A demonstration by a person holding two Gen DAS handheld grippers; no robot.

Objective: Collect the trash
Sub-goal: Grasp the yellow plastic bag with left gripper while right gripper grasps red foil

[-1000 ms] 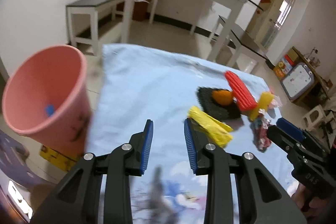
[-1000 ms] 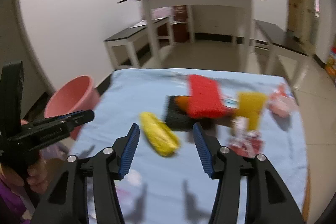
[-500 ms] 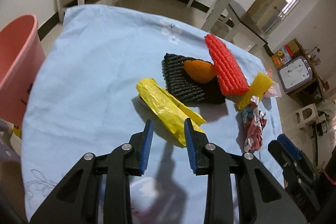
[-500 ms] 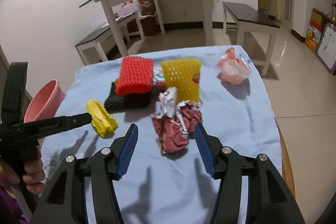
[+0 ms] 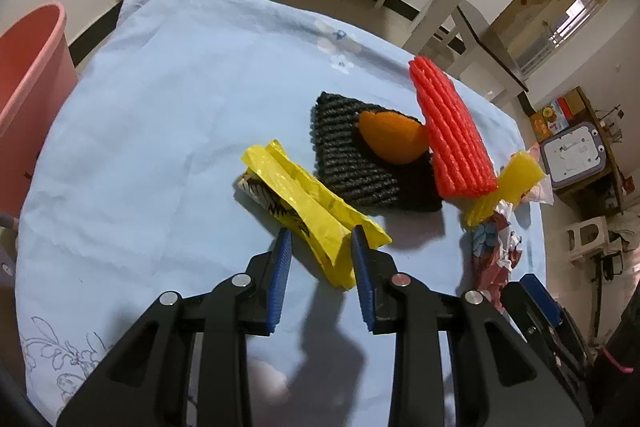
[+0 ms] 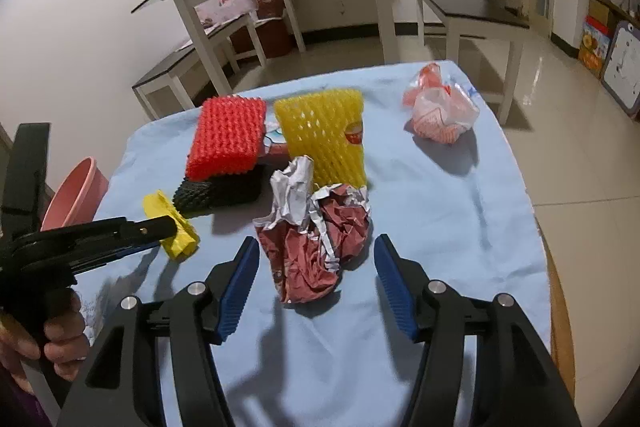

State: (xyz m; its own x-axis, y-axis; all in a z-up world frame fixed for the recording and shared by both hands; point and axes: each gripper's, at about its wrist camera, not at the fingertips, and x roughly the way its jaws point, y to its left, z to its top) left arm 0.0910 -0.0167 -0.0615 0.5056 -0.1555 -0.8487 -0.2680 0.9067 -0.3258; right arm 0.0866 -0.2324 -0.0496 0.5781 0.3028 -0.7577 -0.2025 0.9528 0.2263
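Note:
A yellow wrapper (image 5: 304,207) lies on the light-blue cloth (image 5: 180,107). Its near end sits between the jaws of my left gripper (image 5: 322,239), which is open, and the pads do not press on it. In the right wrist view a crumpled red-and-silver wrapper (image 6: 320,247) lies between the jaws of my right gripper (image 6: 316,243). Those jaws are opening and stand clear of it on both sides. The left gripper (image 6: 160,227) shows there over the yellow wrapper (image 6: 176,231). A pink bin (image 5: 28,87) stands off the table's left edge.
More trash lies behind: a red foam net (image 5: 452,135), a black foam net (image 5: 348,155) with an orange peel (image 5: 392,137) on it, a yellow foam net (image 6: 324,139) and a plastic bag (image 6: 440,111). White tables and benches stand beyond the cloth.
Both grippers came down toward the table. The left swung from beside the pink bin to the yellow wrapper. The right shifted from the yellow wrapper to the crumpled one, and its jaws widened.

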